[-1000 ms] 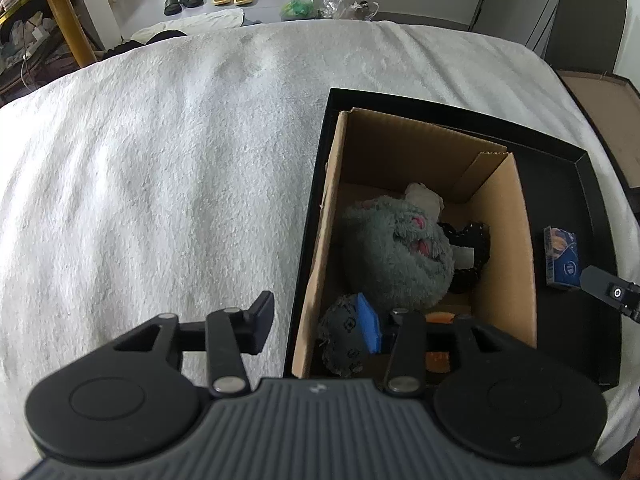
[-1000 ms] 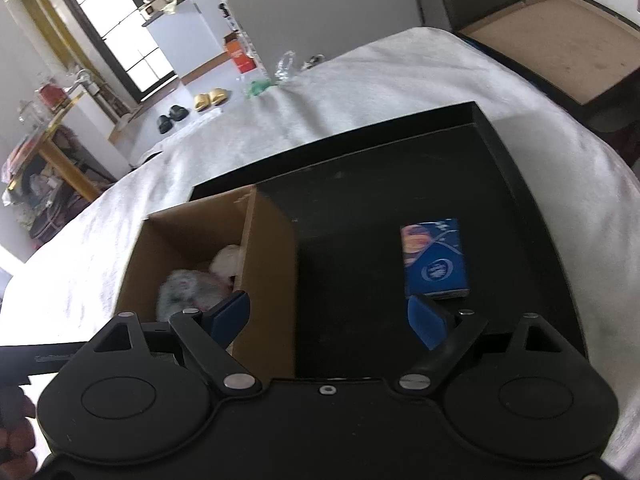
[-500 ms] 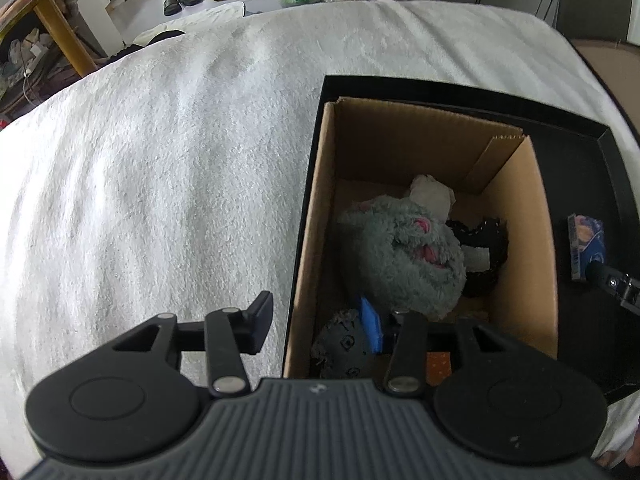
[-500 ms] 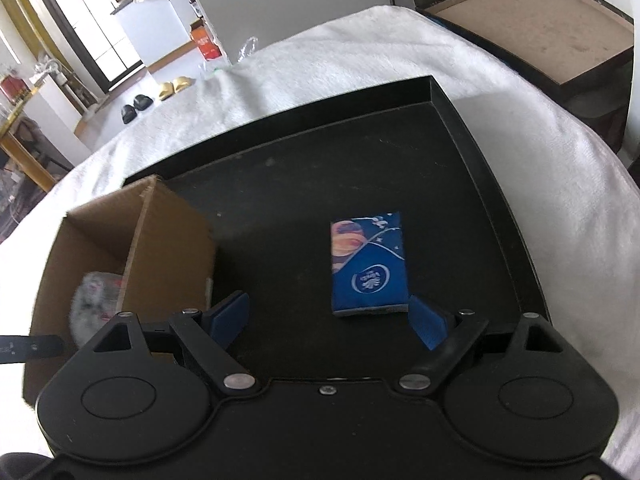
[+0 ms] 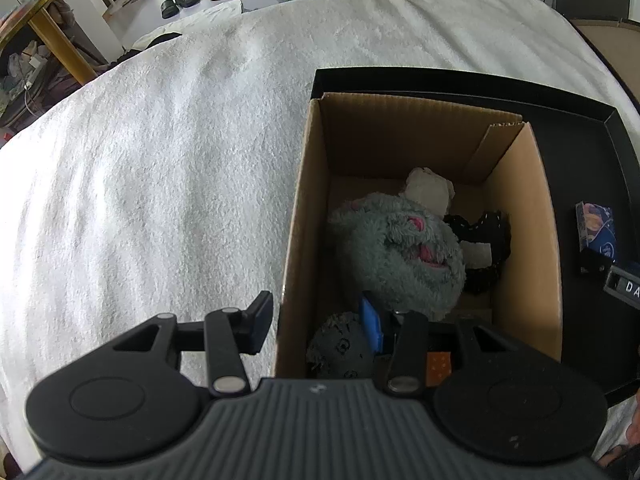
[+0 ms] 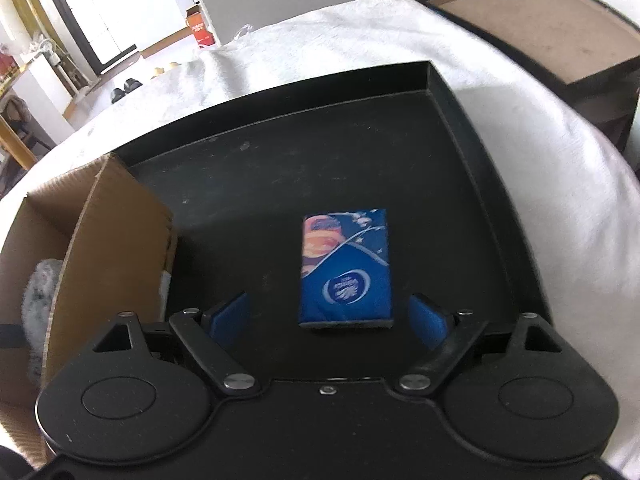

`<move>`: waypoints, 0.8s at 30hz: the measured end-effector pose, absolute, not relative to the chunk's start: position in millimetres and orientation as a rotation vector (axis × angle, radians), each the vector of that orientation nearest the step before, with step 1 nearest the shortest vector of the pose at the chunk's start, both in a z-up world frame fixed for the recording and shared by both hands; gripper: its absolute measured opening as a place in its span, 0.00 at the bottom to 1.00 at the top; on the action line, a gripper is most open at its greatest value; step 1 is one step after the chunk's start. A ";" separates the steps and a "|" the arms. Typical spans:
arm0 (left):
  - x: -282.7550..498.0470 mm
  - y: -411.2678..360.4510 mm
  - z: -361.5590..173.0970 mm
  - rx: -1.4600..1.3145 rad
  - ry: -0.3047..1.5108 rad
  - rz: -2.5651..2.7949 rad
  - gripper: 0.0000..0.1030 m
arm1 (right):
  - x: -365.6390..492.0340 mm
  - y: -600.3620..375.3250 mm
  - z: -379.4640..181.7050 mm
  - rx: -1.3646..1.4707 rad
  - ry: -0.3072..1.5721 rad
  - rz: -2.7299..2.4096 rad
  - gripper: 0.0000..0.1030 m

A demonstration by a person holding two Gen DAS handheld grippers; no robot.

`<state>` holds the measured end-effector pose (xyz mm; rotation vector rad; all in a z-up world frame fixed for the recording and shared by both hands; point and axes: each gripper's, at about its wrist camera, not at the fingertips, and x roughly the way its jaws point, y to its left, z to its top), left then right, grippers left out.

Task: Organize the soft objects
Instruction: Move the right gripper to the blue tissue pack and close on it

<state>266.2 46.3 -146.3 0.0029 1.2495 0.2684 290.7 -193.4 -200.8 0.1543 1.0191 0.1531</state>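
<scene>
At the bottom of the right wrist view the right gripper [image 6: 327, 316] is spread wide, its blue pads either side of the near end of a blue tissue packet [image 6: 345, 267] lying flat on the black tray [image 6: 484, 184]; in the left wrist view the left gripper [image 5: 316, 322] is also spread, straddling the near left wall of the cardboard box [image 5: 520, 216]; inside lie a dark ball [image 5: 340, 350], a grey plush toy [image 5: 400, 252] and, farther back, a white soft piece [image 5: 430, 192]; the tray sits on a white blanket [image 5: 160, 160]
</scene>
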 end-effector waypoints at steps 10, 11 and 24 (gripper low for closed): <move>263.5 40.9 -146.1 -0.003 1.246 0.267 0.47 | 283.2 -208.4 -196.2 0.164 1.034 0.144 0.21; 262.8 40.9 -145.7 -0.004 1.243 0.266 0.47 | 282.5 -209.2 -195.2 0.168 1.036 0.149 0.21; 260.0 42.7 -140.3 -0.012 1.226 0.257 0.48 | 290.5 -197.4 -192.3 0.156 1.026 0.137 0.68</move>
